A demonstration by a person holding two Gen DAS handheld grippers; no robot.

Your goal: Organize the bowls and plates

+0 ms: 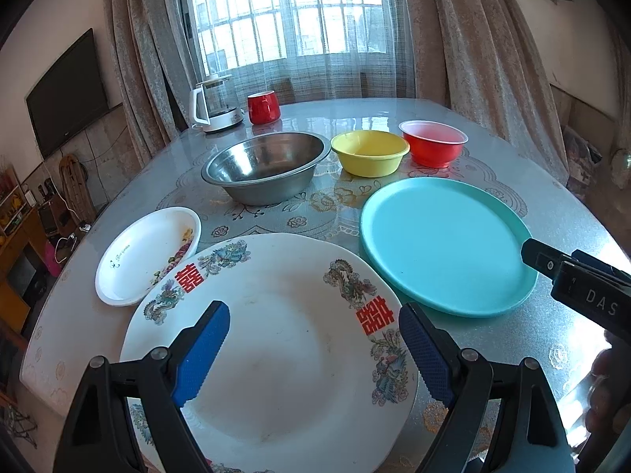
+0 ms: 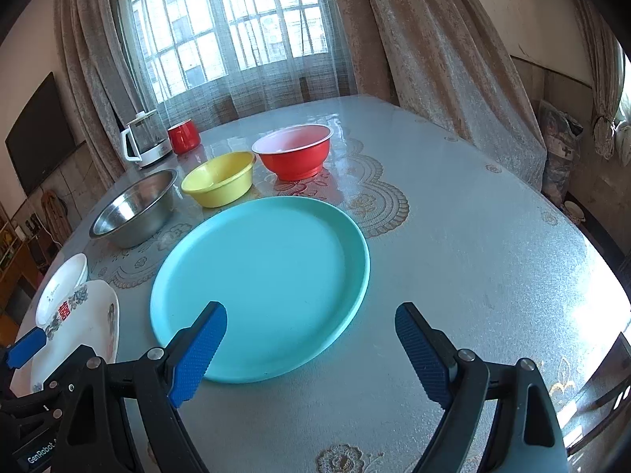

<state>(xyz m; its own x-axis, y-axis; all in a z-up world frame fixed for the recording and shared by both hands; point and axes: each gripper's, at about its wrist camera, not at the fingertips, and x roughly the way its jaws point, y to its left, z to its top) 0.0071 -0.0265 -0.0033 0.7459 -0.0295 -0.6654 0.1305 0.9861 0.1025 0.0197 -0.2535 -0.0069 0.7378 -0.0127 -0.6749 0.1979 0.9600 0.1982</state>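
Nothing is being gripped at this moment: the left gripper (image 1: 315,351) is being held with its fingers (image 1: 203,351) spread wide above the large patterned plate (image 1: 276,354), and the right gripper (image 2: 311,351) is being held equally wide open over the near right rim of the turquoise plate (image 2: 260,283).

The plates are being kept along the near side of the surface (image 2: 473,256): the small white dish (image 1: 150,252) at the far left, with its rim being overlapped by the patterned plate, and the turquoise plate to the right, just beside the patterned one. The bowls are being kept in a row farther off: the steel bowl (image 1: 268,169), the yellow bowl (image 1: 370,151) and the red bowl (image 1: 434,148).

Risks are being judged as follows. The thin, flat rims are likely being offered poorly to the fingers, so a plate could be pushed along the glossy surface instead of being lifted. The patterned plate is sitting close to the near edge, so a slide toward the person could be ending in a fall. The small dish could be dragged when the patterned plate is being raised.

Open room is being offered mainly on the right half of the surface; at the far left, a kettle (image 1: 213,106) and a red mug (image 1: 263,107) are crowding the corner.
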